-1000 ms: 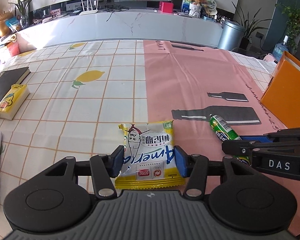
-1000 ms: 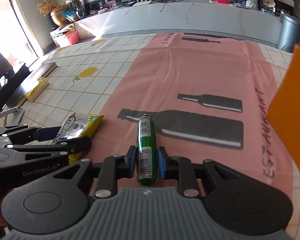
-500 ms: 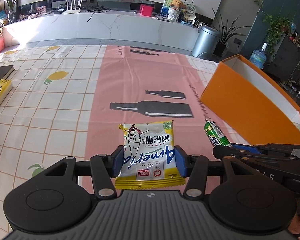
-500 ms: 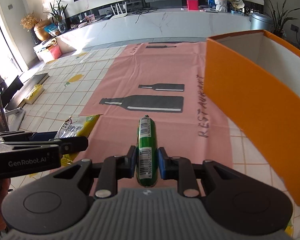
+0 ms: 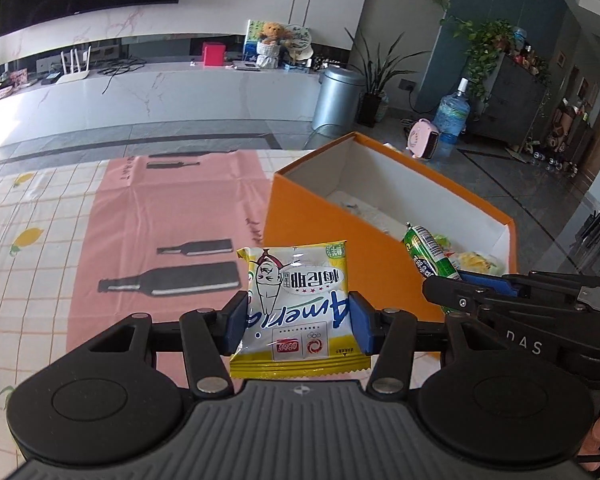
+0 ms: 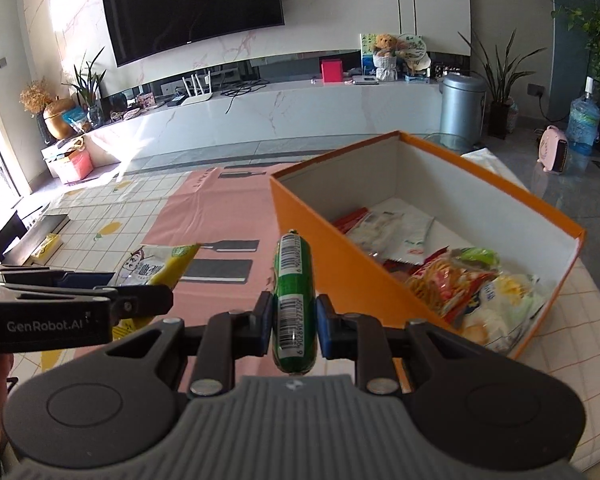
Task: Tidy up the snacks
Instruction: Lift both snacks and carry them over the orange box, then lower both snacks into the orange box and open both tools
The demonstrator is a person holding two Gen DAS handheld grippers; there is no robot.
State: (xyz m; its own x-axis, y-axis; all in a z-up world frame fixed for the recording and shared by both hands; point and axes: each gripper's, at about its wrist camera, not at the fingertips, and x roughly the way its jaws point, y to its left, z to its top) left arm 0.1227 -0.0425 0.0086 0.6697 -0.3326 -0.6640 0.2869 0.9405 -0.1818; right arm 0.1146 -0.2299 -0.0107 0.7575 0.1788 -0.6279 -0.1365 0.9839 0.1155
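Observation:
My left gripper (image 5: 298, 320) is shut on a yellow and white snack packet (image 5: 300, 300) and holds it in the air, just left of the orange box (image 5: 332, 236). My right gripper (image 6: 292, 320) is shut on a green sausage stick (image 6: 292, 292) and holds it in the air in front of the box's near wall (image 6: 360, 272). The box is open, white inside, and holds several snack packets (image 6: 452, 280). The sausage (image 5: 428, 256) and the right gripper (image 5: 452, 292) also show in the left wrist view. The packet (image 6: 160, 266) shows at the left of the right wrist view.
The table wears a checked lemon cloth (image 5: 32, 216) with a pink bottle-print runner (image 5: 168, 216). A black book and a yellow pack (image 6: 48, 242) lie at the far left. A long marble cabinet (image 6: 300, 112) stands behind the table.
Both grippers have risen and swung right with their snacks. The orange box has come near, and its inside now shows in both views.

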